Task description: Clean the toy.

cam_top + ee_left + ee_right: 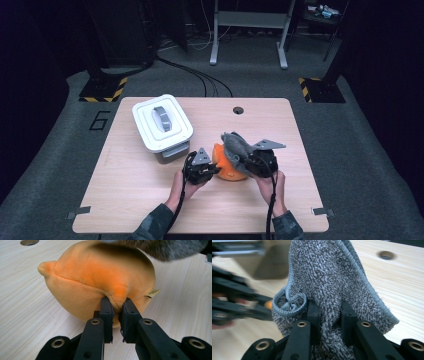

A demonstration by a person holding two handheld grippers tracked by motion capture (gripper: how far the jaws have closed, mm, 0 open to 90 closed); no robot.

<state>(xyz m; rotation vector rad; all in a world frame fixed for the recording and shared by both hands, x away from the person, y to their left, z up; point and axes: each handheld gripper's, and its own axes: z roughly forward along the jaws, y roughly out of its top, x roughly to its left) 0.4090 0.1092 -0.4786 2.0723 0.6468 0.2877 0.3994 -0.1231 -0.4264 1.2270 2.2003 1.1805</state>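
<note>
Orange plush toy [227,167] is seen resting on the desk [130,190], at about five o'clock from the desk's centre in the high view. A white lidded container [162,123] with a grey handle is placed at ten o'clock from the toy, well apart. A grey cloth [236,144] is draped over the toy's top, at twelve o'clock. The cloth is clamped by the right hand-held gripper [328,312], jaws pressed into its folds. A fold of the toy's fabric is pinched by the left hand-held gripper [116,306] from nine o'clock.
</note>
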